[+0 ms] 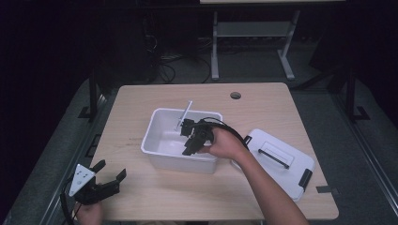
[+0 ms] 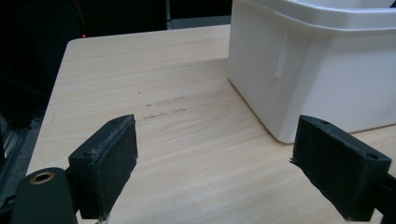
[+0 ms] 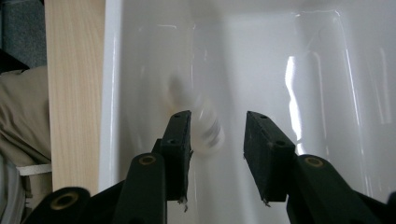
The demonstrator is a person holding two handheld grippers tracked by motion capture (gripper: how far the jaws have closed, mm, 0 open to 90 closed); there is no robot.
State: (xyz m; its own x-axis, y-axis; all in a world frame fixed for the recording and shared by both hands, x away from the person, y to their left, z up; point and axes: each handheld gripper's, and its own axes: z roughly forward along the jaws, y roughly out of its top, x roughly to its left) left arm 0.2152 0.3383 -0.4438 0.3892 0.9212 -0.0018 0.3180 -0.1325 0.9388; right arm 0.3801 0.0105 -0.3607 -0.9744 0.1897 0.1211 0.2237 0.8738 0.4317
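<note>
A white plastic bin (image 1: 149, 140) stands in the middle of the wooden table (image 1: 141, 101). My right gripper (image 1: 188, 150) reaches down into it, held by a hand. In the right gripper view its jaws (image 3: 217, 119) stand apart over the bin's floor (image 3: 280, 56). A small blurred white cylinder (image 3: 205, 128) lies just beyond the left jaw's tip, and I cannot tell whether it touches the jaw. A thin white stick (image 1: 184, 114) leans on the bin's far rim. My left gripper (image 1: 110, 169) rests at the table's near left corner, open and empty (image 2: 215, 154), facing the bin's wall (image 2: 322, 79).
The bin's white lid (image 1: 281, 164), with black latches and a black handle, lies flat to the right of the bin. A round cable hole (image 1: 235, 95) is at the table's far edge. A desk frame (image 1: 253, 42) stands on the floor behind.
</note>
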